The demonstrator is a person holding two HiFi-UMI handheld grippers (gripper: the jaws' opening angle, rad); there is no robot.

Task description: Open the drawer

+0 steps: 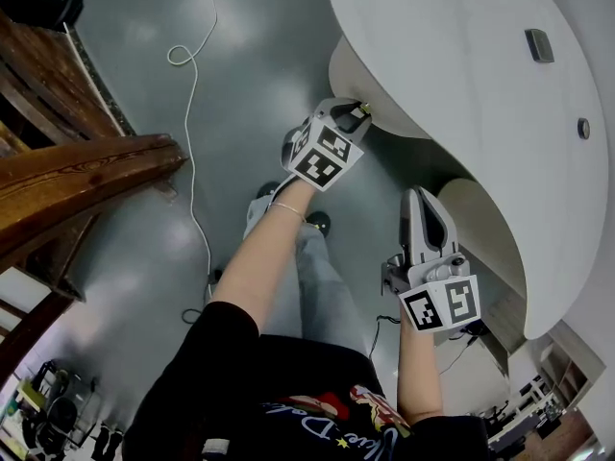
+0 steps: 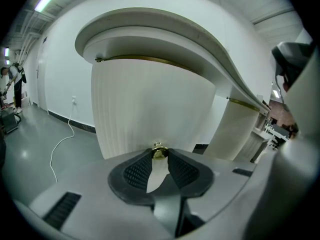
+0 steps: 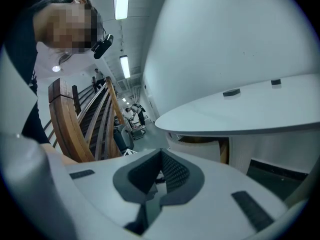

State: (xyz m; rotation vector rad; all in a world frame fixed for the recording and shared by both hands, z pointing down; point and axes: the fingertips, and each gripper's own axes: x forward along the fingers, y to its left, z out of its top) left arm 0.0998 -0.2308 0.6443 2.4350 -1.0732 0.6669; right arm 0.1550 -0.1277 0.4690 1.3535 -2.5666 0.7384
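Two pads of our left gripper are clenched on the small brass knob of the curved, ribbed drawer front, which sits under the overhanging white desk top. We cannot tell whether it has started to slide out. To open it well, we judge the squeeze must be firm, since the knob is caught only at the pad tips, and the pull should run straight back along the gripper's line, not down or sideways. Our right gripper hangs empty beside the desk, jaws closed together.
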